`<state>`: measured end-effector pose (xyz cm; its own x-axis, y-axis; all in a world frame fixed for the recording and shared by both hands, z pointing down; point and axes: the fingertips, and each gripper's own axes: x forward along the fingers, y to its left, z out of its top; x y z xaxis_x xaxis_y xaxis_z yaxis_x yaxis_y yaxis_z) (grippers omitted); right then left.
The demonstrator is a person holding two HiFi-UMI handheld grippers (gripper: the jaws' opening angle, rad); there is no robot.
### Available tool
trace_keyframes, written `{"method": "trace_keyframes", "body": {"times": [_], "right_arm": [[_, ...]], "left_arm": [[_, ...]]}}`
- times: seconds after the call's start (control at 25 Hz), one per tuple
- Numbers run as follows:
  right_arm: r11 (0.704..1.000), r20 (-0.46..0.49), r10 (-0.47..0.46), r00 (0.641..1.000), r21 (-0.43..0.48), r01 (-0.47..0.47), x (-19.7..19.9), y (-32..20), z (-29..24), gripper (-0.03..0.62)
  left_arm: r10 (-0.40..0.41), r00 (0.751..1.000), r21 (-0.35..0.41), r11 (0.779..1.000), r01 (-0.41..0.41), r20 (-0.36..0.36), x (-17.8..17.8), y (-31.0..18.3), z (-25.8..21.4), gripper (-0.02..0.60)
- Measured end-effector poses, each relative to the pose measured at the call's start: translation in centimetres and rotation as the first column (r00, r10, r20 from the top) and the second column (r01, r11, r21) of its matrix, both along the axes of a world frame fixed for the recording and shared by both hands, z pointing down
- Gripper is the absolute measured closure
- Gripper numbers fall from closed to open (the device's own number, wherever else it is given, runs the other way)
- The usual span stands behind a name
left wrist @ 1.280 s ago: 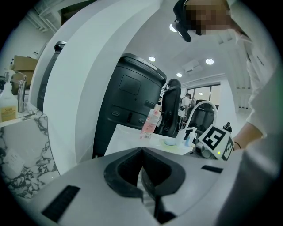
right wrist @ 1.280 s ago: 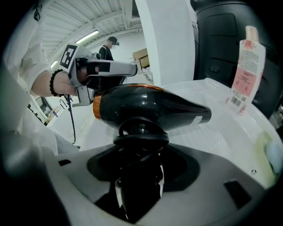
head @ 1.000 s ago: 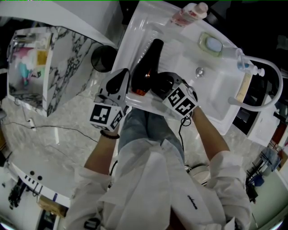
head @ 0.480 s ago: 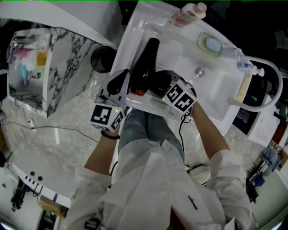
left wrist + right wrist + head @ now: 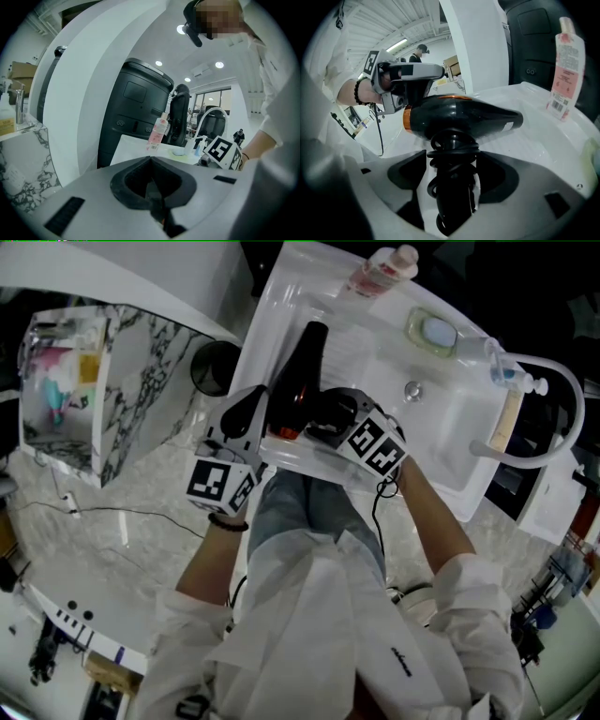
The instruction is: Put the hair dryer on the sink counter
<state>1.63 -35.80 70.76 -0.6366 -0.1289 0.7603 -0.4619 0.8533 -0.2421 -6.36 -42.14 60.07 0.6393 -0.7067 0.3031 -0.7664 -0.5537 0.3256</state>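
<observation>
The black hair dryer (image 5: 305,362) with an orange ring lies on the white sink counter (image 5: 277,310), left of the basin, nozzle pointing away from me. In the right gripper view the hair dryer (image 5: 464,115) lies crosswise, its cord-wrapped handle running back between the jaws. My right gripper (image 5: 326,418) (image 5: 452,180) has just been opening; narrow gaps show on both sides of the handle, so the pads are off it. My left gripper (image 5: 251,411) (image 5: 152,199) hovers at the counter's near left edge beside the dryer's rear end, shut with nothing in it.
A pink bottle (image 5: 384,268) (image 5: 566,70) stands at the counter's far end. A soap dish (image 5: 437,332), pump bottle (image 5: 502,367) and curved faucet (image 5: 548,418) ring the basin (image 5: 441,409). A black round bin (image 5: 214,365) and marble-patterned cabinet (image 5: 131,352) sit left.
The right gripper's jaws have spread apart from the dryer's handle. The dryer's barrel has shifted slightly left on the counter. The left gripper has barely moved.
</observation>
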Motion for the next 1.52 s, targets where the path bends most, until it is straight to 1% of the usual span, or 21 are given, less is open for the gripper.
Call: {"method": "trace_keyframes", "body": {"times": [0.12, 0.24, 0.36, 0.56, 0.72, 0.8, 0.84, 0.96, 1.0, 1.08, 1.16, 1.36, 1.44, 1.52], "right_arm": [[1.000, 0.020, 0.024, 1.000, 0.005, -0.025, 0.5, 0.2, -1.0, 0.229], [0.998, 0.027, 0.056, 0.998, 0.027, -0.057, 1.5, 0.4, -2.5, 0.223], [0.991, 0.073, 0.119, 0.990, 0.060, -0.124, 2.8, 0.7, -5.3, 0.225], [0.955, 0.177, 0.238, 0.955, 0.134, -0.263, 5.2, 1.4, -10.6, 0.293], [0.912, 0.234, 0.323, 0.917, 0.182, -0.367, 7.2, 2.3, -14.3, 0.361], [0.878, 0.275, 0.366, 0.889, 0.217, -0.428, 8.2, 2.4, -16.7, 0.413], [0.855, 0.300, 0.388, 0.871, 0.235, -0.462, 8.8, 2.5, -18.1, 0.447], [0.773, 0.374, 0.448, 0.812, 0.294, -0.562, 10.4, 3.0, -22.3, 0.556], [0.743, 0.393, 0.465, 0.793, 0.313, -0.591, 10.9, 3.2, -23.7, 0.569], [0.688, 0.431, 0.490, 0.758, 0.343, -0.640, 11.9, 3.7, -26.1, 0.576], [0.639, 0.468, 0.509, 0.723, 0.358, -0.681, 12.7, 4.2, -28.2, 0.576], [0.513, 0.543, 0.561, 0.625, 0.364, -0.777, 15.2, 5.7, -31.9, 0.576], [0.471, 0.561, 0.577, 0.593, 0.365, -0.803, 16.1, 6.3, -32.8, 0.576], [0.436, 0.576, 0.591, 0.565, 0.361, -0.824, 16.9, 6.9, -33.5, 0.576]], "left_arm": [[0.001, 1.000, 0.005, 1.000, -0.001, 0.002, 0.2, 0.2, -0.5, 0.558], [0.002, 1.000, 0.014, 1.000, -0.002, 0.002, 0.4, 0.5, -1.3, 0.558], [0.002, 1.000, 0.025, 1.000, -0.002, 0.000, 0.7, 1.1, -2.7, 0.558], [0.015, 1.000, 0.051, 0.999, -0.015, 0.002, 1.9, 1.9, -5.4, 0.558], [0.027, 1.000, 0.075, 0.997, -0.027, -0.002, 3.1, 2.8, -8.1, 0.558], [0.037, 0.999, 0.091, 0.995, -0.037, -0.005, 3.7, 3.0, -9.5, 0.558], [0.043, 0.999, 0.098, 0.994, -0.042, -0.007, 4.0, 3.1, -10.2, 0.558], [0.055, 0.998, 0.114, 0.992, -0.053, -0.013, 4.6, 3.8, -12.1, 0.558], [0.060, 0.998, 0.121, 0.991, -0.058, -0.013, 4.8, 4.0, -12.6, 0.558], [0.072, 0.997, 0.141, 0.988, -0.070, -0.011, 5.1, 4.4, -13.6, 0.558], [0.076, 0.997, 0.153, 0.986, -0.073, -0.017, 5.2, 4.9, -14.6, 0.558], [0.076, 0.997, 0.187, 0.980, -0.070, -0.028, 5.2, 5.9, -17.5, 0.558], [0.080, 0.996, 0.206, 0.976, -0.072, -0.028, 5.1, 6.2, -18.5, 0.558], [0.084, 0.996, 0.219, 0.973, -0.076, -0.024, 5.2, 6.5, -19.3, 0.558]]}}
